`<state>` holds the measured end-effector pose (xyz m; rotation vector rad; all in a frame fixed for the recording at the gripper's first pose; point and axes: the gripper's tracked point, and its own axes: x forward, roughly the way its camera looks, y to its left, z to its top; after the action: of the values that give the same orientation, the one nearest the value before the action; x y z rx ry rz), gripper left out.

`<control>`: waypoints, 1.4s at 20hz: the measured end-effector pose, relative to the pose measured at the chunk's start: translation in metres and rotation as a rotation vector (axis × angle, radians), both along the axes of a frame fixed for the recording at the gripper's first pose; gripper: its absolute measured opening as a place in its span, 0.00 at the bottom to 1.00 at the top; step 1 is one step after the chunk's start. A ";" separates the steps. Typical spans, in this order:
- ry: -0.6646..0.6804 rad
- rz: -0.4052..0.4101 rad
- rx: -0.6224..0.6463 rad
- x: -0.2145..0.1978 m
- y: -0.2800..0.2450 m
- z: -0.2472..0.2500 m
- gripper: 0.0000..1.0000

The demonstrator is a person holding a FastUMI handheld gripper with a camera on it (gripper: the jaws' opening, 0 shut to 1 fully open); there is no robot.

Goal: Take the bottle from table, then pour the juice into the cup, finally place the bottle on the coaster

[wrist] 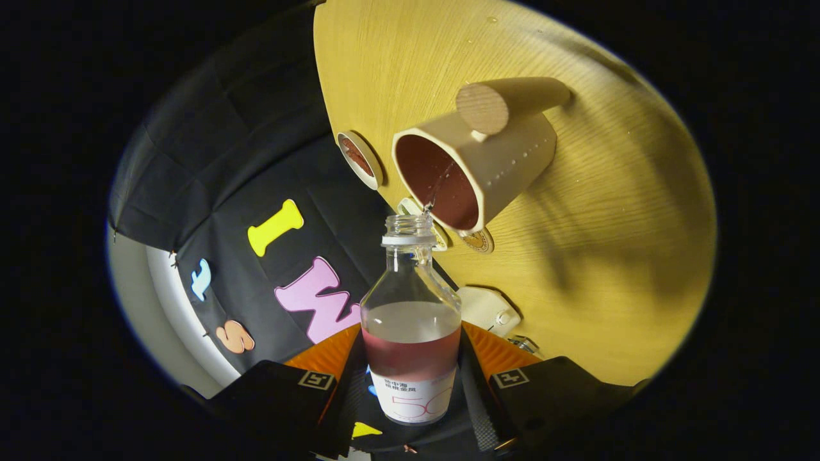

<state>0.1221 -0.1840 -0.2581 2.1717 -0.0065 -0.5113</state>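
Note:
My gripper [413, 384] is shut on a clear bottle [411, 307], which sits between the fingers with red juice in its lower part and a white label. The whole view is tilted over, so the table [608, 256] appears to stand on its side. The bottle has no cap on, and its mouth is right at the rim of a cream cup [474, 163] with a round wooden handle. A thin stream of juice runs from the mouth into the cup, whose inside shows red. A small round brown coaster [479, 241] peeks out beside the cup, partly hidden by it.
A round white-rimmed disc [360, 160] with a reddish-brown inside lies near the table edge beyond the cup. A white boxy object [490, 308] rests on the table close to the fingers. The pale wood table has bare room past the cup.

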 end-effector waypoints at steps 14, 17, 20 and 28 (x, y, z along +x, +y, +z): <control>-0.050 -0.204 0.124 0.011 -0.014 0.020 0.74; -0.075 -0.238 0.130 0.013 -0.016 0.032 0.74; -0.095 -0.264 0.121 0.014 -0.018 0.042 0.74; -0.107 -0.315 0.112 0.014 -0.026 0.053 0.74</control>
<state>0.1360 -0.2101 -0.2052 2.3190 -0.3918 -0.5821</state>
